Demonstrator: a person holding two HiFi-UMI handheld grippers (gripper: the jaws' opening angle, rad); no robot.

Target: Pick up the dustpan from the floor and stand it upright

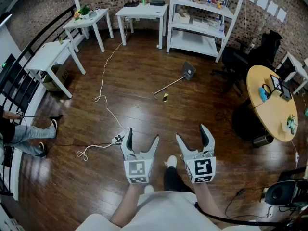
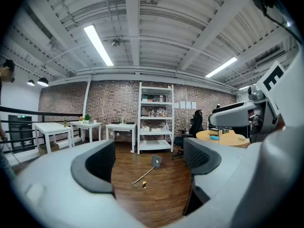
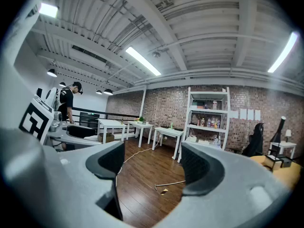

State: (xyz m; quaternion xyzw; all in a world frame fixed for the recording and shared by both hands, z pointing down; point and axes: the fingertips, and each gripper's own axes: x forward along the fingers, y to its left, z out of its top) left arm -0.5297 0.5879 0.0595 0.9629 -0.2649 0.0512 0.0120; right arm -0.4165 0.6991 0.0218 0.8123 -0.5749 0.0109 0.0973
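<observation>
The grey dustpan [image 1: 188,70] lies on the dark wood floor ahead, its long handle [image 1: 169,85] running toward me, with a small yellow piece [image 1: 165,97] by the handle's end. It also shows between the left jaws as the dustpan [image 2: 156,161], and only its handle [image 3: 170,183] shows between the right jaws. My left gripper [image 1: 140,139] and right gripper [image 1: 193,135] hang side by side in front of me, well short of the dustpan. Both stand open with nothing between the jaws.
A white cable [image 1: 106,81] snakes across the floor to a power strip [image 1: 117,138] just left of my left gripper. White tables [image 1: 142,11] and a shelf unit [image 1: 202,18] line the brick wall. A round wooden table [image 1: 272,105] and a black chair [image 1: 236,69] stand right. A person [image 1: 19,131] is at far left.
</observation>
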